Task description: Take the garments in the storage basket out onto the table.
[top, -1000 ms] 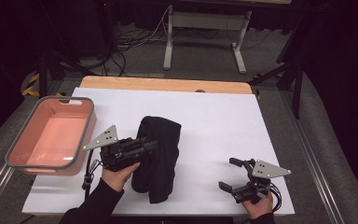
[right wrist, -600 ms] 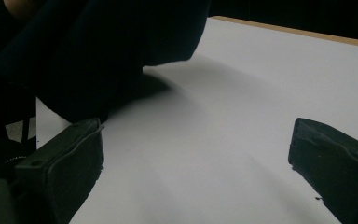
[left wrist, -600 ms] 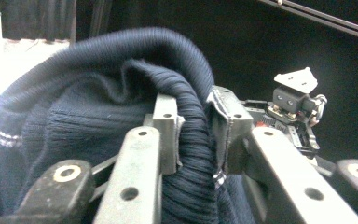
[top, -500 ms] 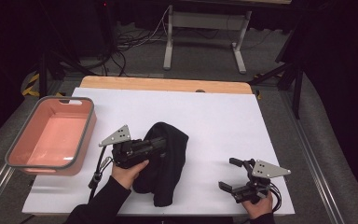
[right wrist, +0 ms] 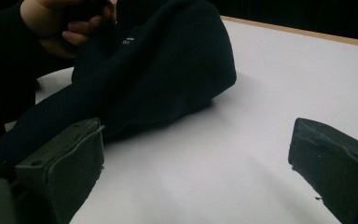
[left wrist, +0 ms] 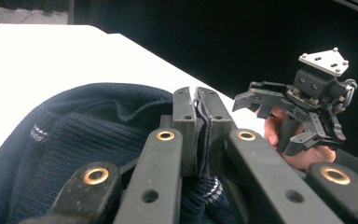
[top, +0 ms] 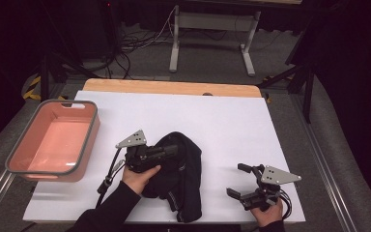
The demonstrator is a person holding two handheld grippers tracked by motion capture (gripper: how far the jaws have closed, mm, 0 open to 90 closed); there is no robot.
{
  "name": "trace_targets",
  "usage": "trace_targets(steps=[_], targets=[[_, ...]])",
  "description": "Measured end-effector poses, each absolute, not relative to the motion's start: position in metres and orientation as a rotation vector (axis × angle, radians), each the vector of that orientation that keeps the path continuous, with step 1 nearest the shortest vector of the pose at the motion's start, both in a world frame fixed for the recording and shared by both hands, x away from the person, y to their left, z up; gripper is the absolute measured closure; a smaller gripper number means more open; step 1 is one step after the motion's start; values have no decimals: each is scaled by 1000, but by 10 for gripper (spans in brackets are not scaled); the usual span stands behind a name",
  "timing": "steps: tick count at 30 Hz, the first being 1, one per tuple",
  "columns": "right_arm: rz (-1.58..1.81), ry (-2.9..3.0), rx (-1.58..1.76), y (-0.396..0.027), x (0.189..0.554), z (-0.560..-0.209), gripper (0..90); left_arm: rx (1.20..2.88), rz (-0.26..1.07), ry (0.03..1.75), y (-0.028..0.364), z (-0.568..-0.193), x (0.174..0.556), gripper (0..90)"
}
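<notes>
From above, my left gripper has just clenched on the dark knitted garment at the table's near middle. Its own view shows fabric pinched. My right gripper gapes empty; lifting remains.

Garment on the desk near its front edge, bin at left, right hand-held gripper right of the garment

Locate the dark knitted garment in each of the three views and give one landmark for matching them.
High view: dark knitted garment low centre, beside the left gripper.
Left gripper view: lower left, a fold pinched between the jaws.
Right gripper view: upper left.
Shared landmark: white tabletop.
</notes>
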State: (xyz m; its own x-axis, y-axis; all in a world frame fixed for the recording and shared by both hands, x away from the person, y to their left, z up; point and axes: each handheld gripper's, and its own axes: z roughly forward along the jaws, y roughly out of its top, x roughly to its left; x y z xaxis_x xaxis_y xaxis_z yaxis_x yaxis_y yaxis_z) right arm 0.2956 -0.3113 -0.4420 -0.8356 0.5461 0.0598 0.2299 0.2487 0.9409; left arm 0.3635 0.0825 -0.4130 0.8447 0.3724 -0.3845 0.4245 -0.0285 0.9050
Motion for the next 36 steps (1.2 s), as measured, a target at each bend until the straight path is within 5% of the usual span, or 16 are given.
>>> trace_targets(steps=[10,19,23,36], targets=[[1618,2245,716,-311,295,-442,40,1632,-32,612,86,-406,359,654],[1618,2248,715,-311,296,-442,40,1673,15,575,92,-394,358,154],[1614,2249,714,-310,295,-442,40,1667,64,563,99,-388,356,79],[1615,2248,714,-310,295,-442,40,1727,180,525,122,-365,347,27]])
